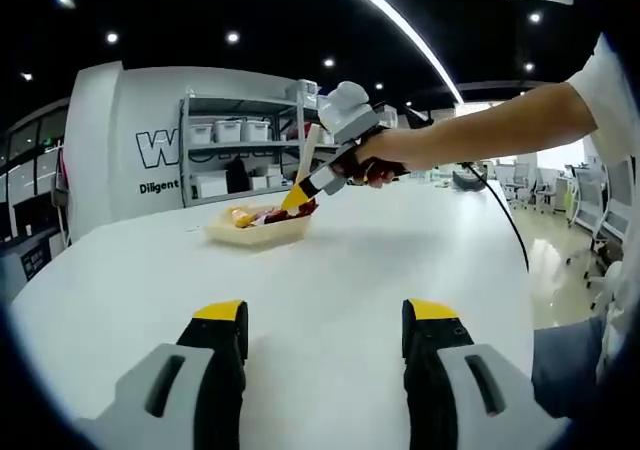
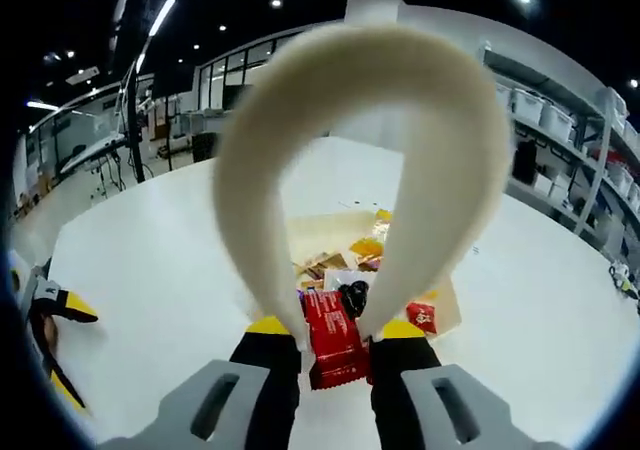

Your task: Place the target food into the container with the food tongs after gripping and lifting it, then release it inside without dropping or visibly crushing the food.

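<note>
Food, a red packet, is pinched between the tips of cream tongs, directly above the tray on the white counter. The tongs are clamped between the closed fingers of the right gripper. In the left gripper view, the right gripper is seen held by a hand over the tray, which contains assorted items. The left gripper is held low over the counter, fingers parted and gripping nothing. Shelving with bins is visible behind.
</note>
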The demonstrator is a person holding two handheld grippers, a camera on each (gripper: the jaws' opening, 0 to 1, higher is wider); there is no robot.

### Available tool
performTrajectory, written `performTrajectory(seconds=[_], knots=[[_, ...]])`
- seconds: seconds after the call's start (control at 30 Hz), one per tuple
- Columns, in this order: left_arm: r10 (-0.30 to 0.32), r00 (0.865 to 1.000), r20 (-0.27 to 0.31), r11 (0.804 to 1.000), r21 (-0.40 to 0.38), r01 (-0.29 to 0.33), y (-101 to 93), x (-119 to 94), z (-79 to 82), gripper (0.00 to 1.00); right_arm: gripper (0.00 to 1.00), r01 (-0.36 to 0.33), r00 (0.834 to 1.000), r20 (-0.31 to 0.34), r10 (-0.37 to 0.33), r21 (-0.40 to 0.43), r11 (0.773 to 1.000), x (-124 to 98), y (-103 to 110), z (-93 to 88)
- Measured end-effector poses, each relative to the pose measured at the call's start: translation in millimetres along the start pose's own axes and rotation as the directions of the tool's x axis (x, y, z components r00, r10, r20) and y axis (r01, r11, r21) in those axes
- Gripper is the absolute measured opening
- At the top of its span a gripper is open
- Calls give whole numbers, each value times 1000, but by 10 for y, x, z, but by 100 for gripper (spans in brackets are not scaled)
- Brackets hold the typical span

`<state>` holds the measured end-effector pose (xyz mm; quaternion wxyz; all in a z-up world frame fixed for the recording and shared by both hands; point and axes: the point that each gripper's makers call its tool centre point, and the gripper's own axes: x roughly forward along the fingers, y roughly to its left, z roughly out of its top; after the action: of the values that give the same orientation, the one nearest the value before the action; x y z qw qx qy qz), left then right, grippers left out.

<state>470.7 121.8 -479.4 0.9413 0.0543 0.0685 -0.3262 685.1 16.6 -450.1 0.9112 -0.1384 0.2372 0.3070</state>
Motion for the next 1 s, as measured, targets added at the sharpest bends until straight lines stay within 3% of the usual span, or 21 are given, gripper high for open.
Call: performTrajectory(seconds=[1.0], knots=[[-2, 1000, 6, 1000, -2, 2, 11, 5, 4, 61, 22, 26, 999, 42, -27, 30, 999, 181, -128, -62]])
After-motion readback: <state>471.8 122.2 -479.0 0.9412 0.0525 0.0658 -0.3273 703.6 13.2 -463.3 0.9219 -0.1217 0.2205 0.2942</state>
